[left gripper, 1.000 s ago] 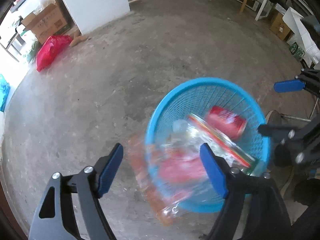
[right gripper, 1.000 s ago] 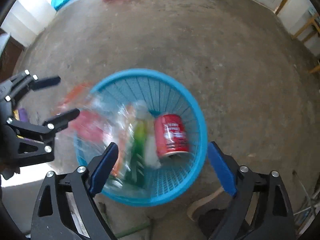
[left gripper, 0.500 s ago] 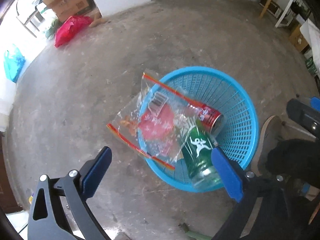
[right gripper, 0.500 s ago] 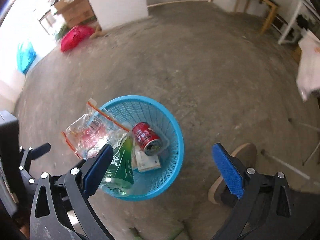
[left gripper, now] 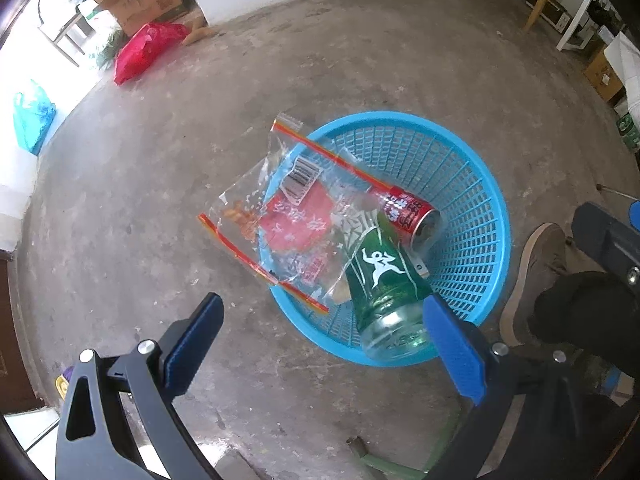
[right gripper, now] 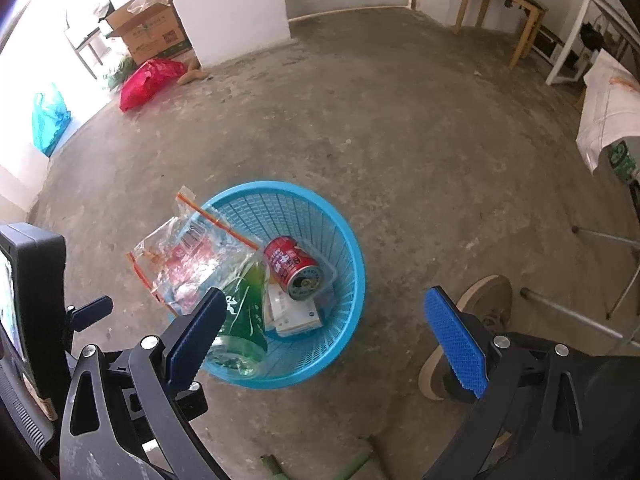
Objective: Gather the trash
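A blue mesh basket point(left gripper: 472, 184) point(right gripper: 344, 252) stands on the concrete floor. In it lie a red can point(left gripper: 408, 210) point(right gripper: 294, 266), a green plastic bottle point(left gripper: 386, 284) point(right gripper: 244, 320) and a white carton point(right gripper: 294, 316). A clear plastic bag with red print point(left gripper: 288, 216) point(right gripper: 188, 256) lies draped over the basket's left rim. My left gripper point(left gripper: 320, 340) is open and empty, above the basket's near edge. My right gripper point(right gripper: 328, 332) is open and empty, above the basket's near right side.
A red bag point(left gripper: 144, 50) point(right gripper: 148, 80), a cardboard box point(right gripper: 148, 36) and a white pillar point(right gripper: 228, 4) stand at the back left. A teal bag point(left gripper: 32, 116) lies at the left. A wooden table point(right gripper: 504, 4) stands at the back right. The person's shoe point(left gripper: 532, 280) is right of the basket.
The clear bag has left my left gripper's jaws and come to rest over the basket's rim. Both grippers have risen and pulled back from the basket.
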